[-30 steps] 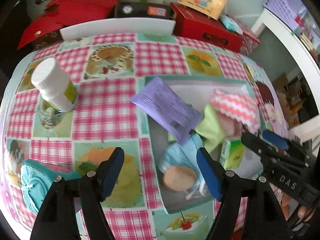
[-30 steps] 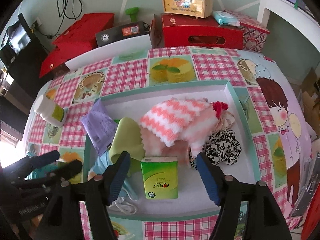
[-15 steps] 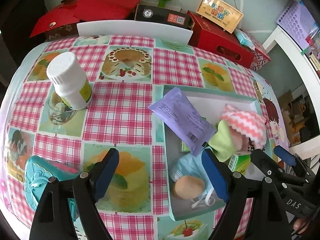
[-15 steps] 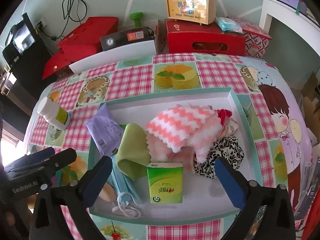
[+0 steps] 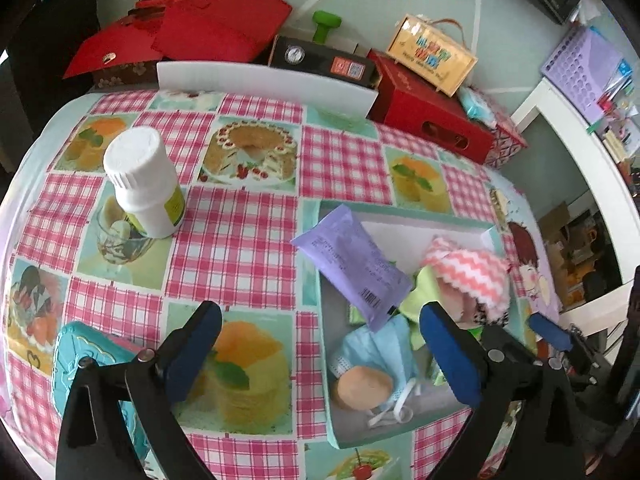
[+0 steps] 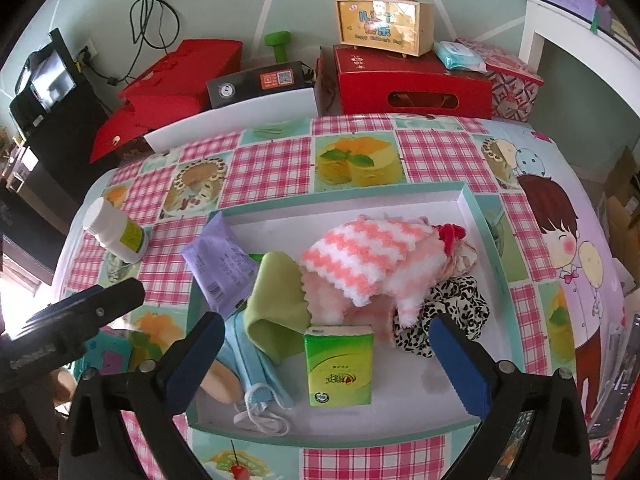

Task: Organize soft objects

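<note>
A shallow teal-rimmed tray [image 6: 472, 204] on the table holds soft things: a pink-and-white knit piece [image 6: 372, 260], a green cloth [image 6: 276, 300], a leopard-print scrunchie [image 6: 452, 320], a blue face mask [image 6: 260, 380], a tan sponge puff [image 5: 362, 386], a purple packet [image 6: 218, 264] leaning over the rim and a green tissue pack [image 6: 338, 366]. My right gripper [image 6: 328, 364] is open and empty above the tray's near edge, around the tissue pack's place. My left gripper [image 5: 320, 356] is open and empty, over the tray's left rim [image 5: 316, 256].
A white pill bottle [image 5: 144, 184] stands on the checked tablecloth at the left. A teal tin [image 5: 88, 364] lies at the near left edge. Red boxes [image 6: 412, 84], a black box [image 6: 256, 82] and a yellow toy case [image 6: 384, 22] stand behind the table.
Both grippers have drawn back and up from the tray, and both have opened wider. The things in the tray have not moved.
</note>
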